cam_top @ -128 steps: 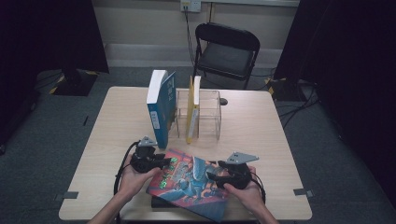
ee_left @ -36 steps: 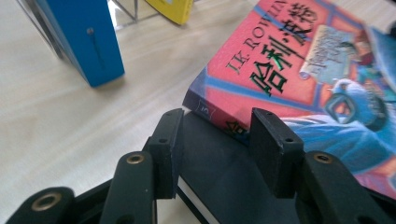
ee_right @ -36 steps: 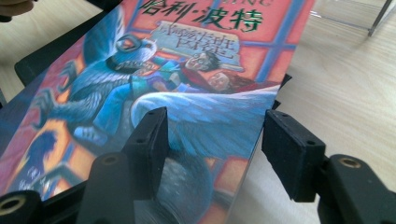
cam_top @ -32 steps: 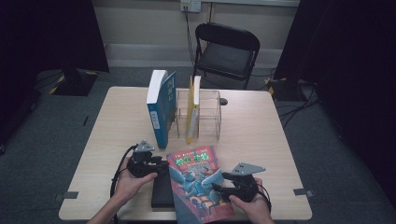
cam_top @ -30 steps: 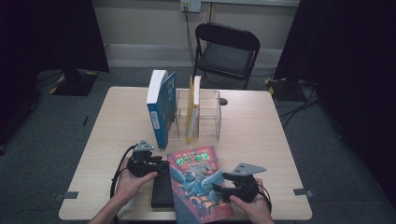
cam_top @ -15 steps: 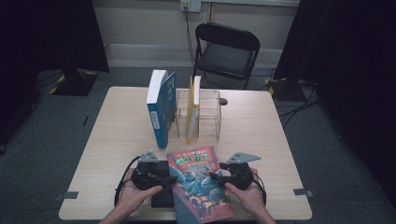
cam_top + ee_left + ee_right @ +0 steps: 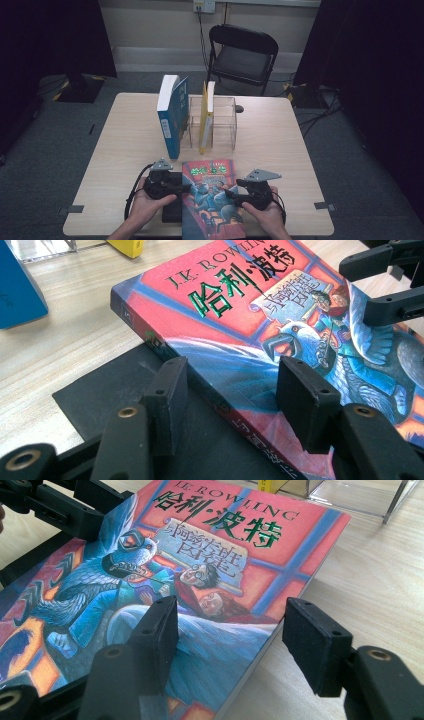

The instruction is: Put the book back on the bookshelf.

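Straddling the two long edges of a red-and-blue illustrated novel (image 7: 212,197), the claws stand ready without gripping: the left claw (image 7: 232,390) has just been opening, and its pads now sit half-wide, one over the black mat (image 7: 100,395) beside the spine, the other above the cover, neither pressing. The right claw (image 7: 235,630) is likewise held apart at a middling width, one pad over the cover and one beyond the fore-edge above the bare tabletop (image 7: 125,145), nothing clamped. The novel lies flat at the near edge of the tabletop, cover up, its spine side resting partly on the mat. The likely trouble from here, as I judge it, is a lopsided lift: a thick, floppy paperback taken by the cover alone could fan open or slip out, and since it sits uneven on the mat, a pad may catch the mat edge instead of the spine. Farther back stands a clear acrylic book holder (image 7: 222,122) with a yellow book (image 7: 206,120) upright in its left slot; the slot to the right looks vacant. A tall blue book (image 7: 171,115) stands just outside it, leaning at its left wall, and a careless swing of the novel could topple it.
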Demonstrator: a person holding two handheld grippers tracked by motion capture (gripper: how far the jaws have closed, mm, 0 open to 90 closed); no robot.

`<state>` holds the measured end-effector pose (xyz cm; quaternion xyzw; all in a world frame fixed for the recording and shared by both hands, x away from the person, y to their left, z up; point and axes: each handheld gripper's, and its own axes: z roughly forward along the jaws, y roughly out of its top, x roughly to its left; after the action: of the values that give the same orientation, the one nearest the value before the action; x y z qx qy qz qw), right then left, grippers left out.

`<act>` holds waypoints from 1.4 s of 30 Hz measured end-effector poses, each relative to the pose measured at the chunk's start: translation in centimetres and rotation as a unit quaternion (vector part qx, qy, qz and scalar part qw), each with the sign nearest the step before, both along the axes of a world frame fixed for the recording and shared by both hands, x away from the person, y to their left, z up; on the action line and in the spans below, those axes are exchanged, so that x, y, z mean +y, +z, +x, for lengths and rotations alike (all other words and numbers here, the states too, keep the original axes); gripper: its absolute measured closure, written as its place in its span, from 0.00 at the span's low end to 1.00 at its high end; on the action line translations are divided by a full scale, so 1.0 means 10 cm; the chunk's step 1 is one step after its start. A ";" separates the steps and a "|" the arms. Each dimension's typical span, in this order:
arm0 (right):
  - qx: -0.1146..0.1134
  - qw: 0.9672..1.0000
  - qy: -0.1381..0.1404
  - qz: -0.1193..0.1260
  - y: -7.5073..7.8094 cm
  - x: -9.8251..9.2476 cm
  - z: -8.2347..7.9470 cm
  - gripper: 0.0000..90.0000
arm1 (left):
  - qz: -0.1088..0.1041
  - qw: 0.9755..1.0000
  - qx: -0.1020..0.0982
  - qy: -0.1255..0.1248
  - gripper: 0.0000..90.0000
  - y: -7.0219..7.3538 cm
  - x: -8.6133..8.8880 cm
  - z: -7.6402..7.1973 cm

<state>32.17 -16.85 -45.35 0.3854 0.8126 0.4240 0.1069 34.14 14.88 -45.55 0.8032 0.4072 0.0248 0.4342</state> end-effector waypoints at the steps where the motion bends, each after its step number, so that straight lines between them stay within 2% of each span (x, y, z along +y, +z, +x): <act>1: 0.000 1.000 -0.001 0.001 0.00 -0.01 0.01 0.48 | -0.002 1.000 0.002 0.001 0.52 0.00 0.00 0.00; 4: -0.005 1.000 -0.012 0.012 -0.01 -0.03 0.04 0.53 | -0.005 1.000 0.009 -0.005 0.52 -0.01 0.02 -0.01; 5: -0.005 1.000 -0.012 0.012 -0.01 -0.03 0.04 0.53 | -0.005 1.000 0.009 -0.005 0.52 -0.01 0.02 -0.01; 6: 0.000 0.999 -0.024 0.024 -0.03 -0.03 0.08 0.53 | -0.006 1.000 0.011 -0.009 0.53 0.00 0.03 -0.03; 11: 0.003 0.999 -0.041 0.035 -0.05 0.00 0.14 0.50 | -0.005 1.000 0.010 -0.015 0.52 0.00 0.03 -0.07; 14: 0.021 0.997 -0.052 0.054 -0.08 -0.02 0.17 0.49 | -0.008 1.000 0.012 -0.019 0.51 -0.01 0.03 -0.06; 16: 0.028 0.996 -0.057 0.057 -0.08 -0.03 0.17 0.47 | -0.009 1.000 0.012 -0.017 0.50 -0.01 0.03 -0.06; 17: 0.038 0.995 -0.066 0.064 -0.09 -0.03 0.18 0.48 | -0.006 1.000 0.009 -0.016 0.49 -0.01 0.02 -0.06; 23: 0.048 0.993 -0.077 0.069 -0.08 -0.01 0.16 0.51 | -0.003 1.000 0.007 -0.018 0.48 -0.01 0.02 -0.06; 26: 0.077 0.989 -0.093 0.089 -0.07 -0.04 0.18 0.58 | -0.004 1.000 0.006 -0.014 0.48 -0.01 0.01 -0.07; 29: 0.091 0.985 -0.105 0.101 -0.08 -0.05 0.18 0.61 | -0.003 1.000 0.007 -0.011 0.48 -0.01 0.00 -0.08; 33: 0.095 0.984 -0.117 0.099 -0.05 -0.05 0.13 0.65 | -0.004 1.000 0.006 -0.012 0.48 -0.01 0.01 -0.08; 42: 0.087 0.983 -0.125 0.101 0.00 -0.06 0.03 0.69 | -0.007 1.000 0.006 -0.012 0.48 -0.02 0.01 -0.08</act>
<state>32.45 -17.48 -45.40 0.5281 0.7174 0.4518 0.0485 33.37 14.97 -45.74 0.8050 0.4002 0.0120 0.4378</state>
